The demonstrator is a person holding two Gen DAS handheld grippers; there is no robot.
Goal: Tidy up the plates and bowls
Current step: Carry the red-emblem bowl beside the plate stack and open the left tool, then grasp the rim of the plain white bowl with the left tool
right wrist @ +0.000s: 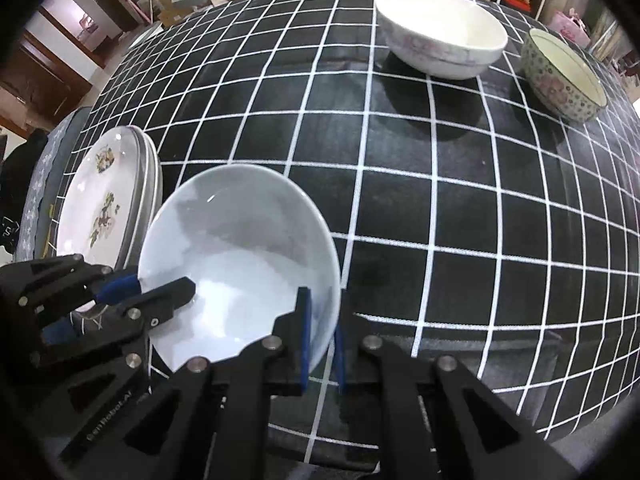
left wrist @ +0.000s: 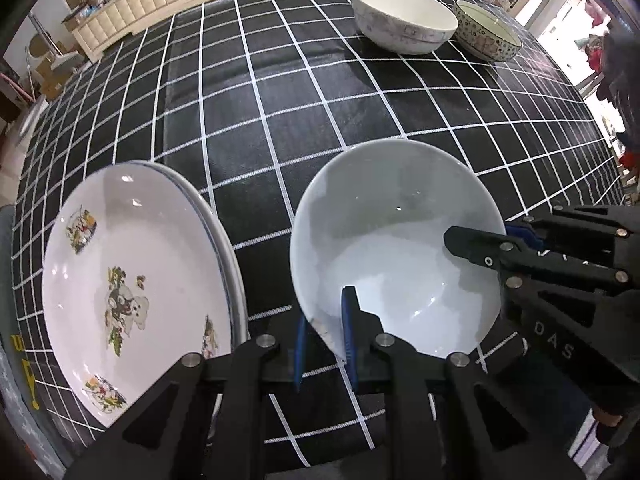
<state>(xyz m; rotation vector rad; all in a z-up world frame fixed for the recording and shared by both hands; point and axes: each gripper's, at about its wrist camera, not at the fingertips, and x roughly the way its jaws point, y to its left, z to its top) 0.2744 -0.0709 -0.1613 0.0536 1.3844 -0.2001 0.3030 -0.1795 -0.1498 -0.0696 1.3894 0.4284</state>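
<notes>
1. The plain white bowl (left wrist: 396, 248) is wide and shallow with a smooth, glossy inside and no pattern. It sits at the near side of the table (left wrist: 280, 92), tipped a little towards the cameras.
2. The left gripper (left wrist: 326, 328) grips the bowl's near rim: one blue-padded finger lies inside the bowl and the other outside, closed narrowly on the wall.
3. The right gripper (right wrist: 322, 332) clamps the same bowl (right wrist: 240, 260) at another part of the rim, again with one finger inside and one outside, drawn in tight on the wall.
4. Each gripper also shows in the other's view, reaching over the rim from the side: the right one at (left wrist: 516, 236), the left one at (right wrist: 156, 288).
5. Just left of the bowl is a stack of plates (left wrist: 132, 292). The top plate is white with small coloured cartoon pictures, and blue-lined rims show beneath it.
6. At the far side of the table, well apart from the held bowl, stand a large white bowl (left wrist: 404, 16) with a faint pattern on its outer wall and, just beside it, a smaller patterned bowl (left wrist: 488, 32) with a speckled, flowered outside and a pale inside.
7. The table is covered by a black cloth crossed with white grid lines.
</notes>
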